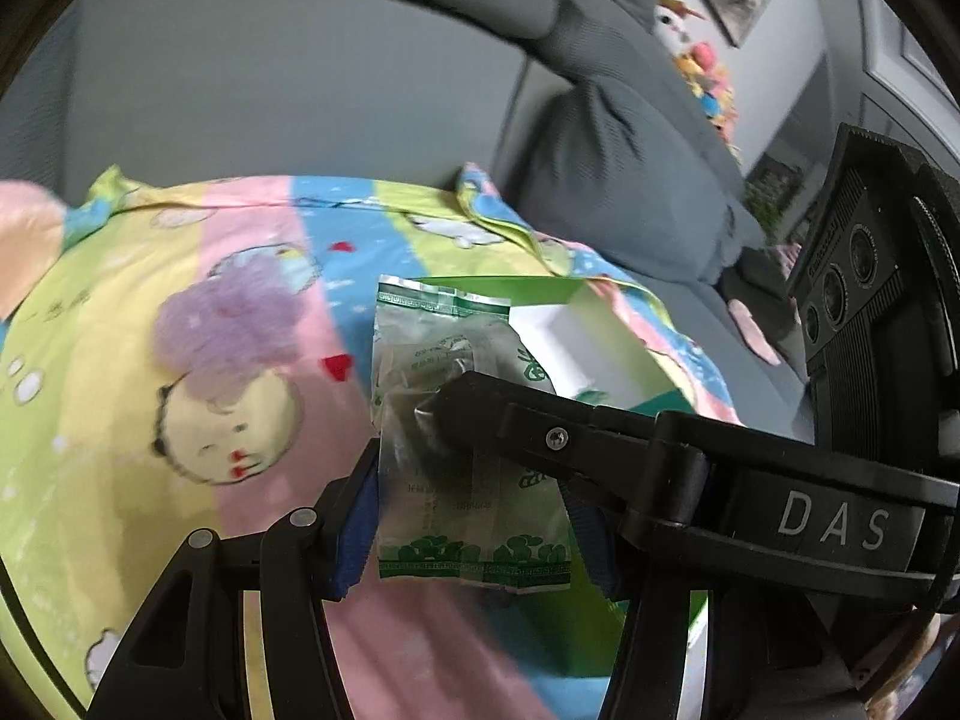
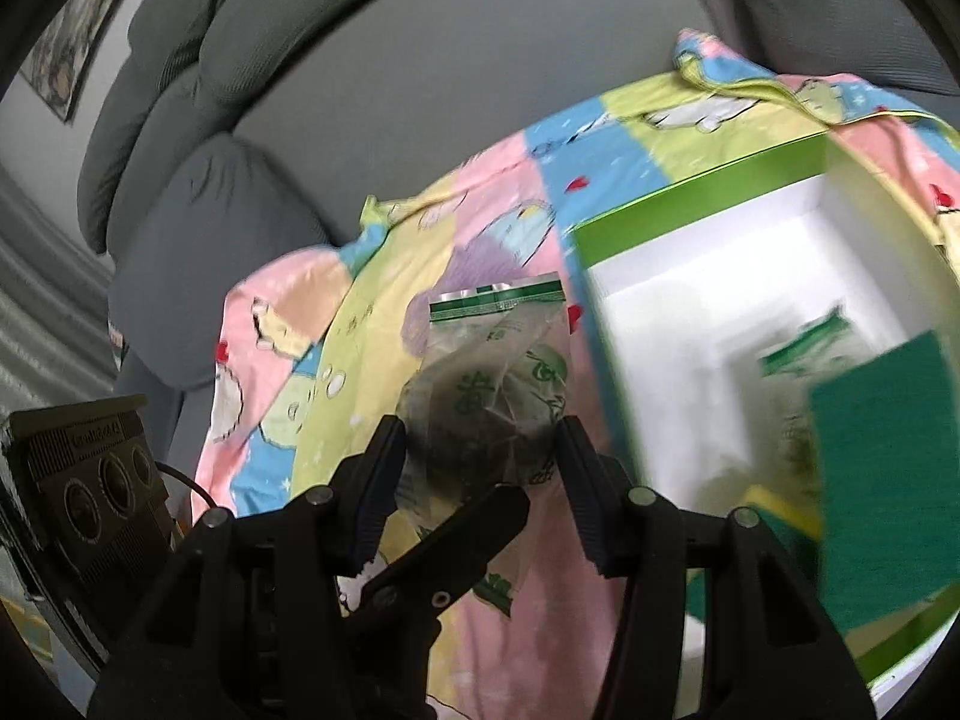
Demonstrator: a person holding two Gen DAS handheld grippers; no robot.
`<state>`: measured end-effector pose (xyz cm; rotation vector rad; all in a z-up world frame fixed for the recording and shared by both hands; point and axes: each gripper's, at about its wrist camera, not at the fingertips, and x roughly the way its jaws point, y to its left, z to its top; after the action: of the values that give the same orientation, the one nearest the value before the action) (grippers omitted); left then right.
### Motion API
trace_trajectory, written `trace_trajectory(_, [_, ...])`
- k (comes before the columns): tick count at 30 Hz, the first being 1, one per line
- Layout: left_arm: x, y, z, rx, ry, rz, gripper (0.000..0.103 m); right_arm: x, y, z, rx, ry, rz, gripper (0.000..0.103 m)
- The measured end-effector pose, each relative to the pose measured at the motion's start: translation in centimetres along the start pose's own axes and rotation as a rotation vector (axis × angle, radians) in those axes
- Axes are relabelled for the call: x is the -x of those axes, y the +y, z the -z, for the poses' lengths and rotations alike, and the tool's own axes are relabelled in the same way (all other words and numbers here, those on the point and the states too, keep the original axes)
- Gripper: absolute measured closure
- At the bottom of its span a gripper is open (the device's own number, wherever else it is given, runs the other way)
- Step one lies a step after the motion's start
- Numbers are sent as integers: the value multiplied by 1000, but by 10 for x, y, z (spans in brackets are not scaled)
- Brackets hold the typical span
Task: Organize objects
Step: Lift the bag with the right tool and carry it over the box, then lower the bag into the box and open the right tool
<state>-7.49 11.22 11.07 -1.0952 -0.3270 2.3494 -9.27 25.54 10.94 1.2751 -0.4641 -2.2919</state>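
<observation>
A clear plastic packet with green print hangs above the patterned blanket. My left gripper is shut on its lower part, with the blue pads against its edges. One of the right gripper's fingers crosses in from the right and presses on the packet higher up. In the right wrist view the same kind of packet sits pinched between the fingers of my right gripper. A finger of the left gripper pokes up from below. I cannot tell whether this is one long packet or two joined ones.
An open green-and-white box lies on the blanket at the right. It holds more packets and a green card. A grey sofa curves behind, with plush toys on it.
</observation>
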Motion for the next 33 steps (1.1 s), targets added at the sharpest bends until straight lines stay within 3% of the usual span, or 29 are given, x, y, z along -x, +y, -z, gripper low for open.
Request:
trace_trajectory(9, [-32, -37, -8, -74, 47, 62, 46, 28, -43, -5, -106, -72, 55, 51])
trace_trajectory(17, [-50, -51, -7, -93, 89, 95, 46, 33, -63, -3, -165, -85, 91, 51])
trace_trajectory(33, [-72, -59, -3, -80, 141, 79, 46, 29, -83, -3, -214, -81, 146, 50])
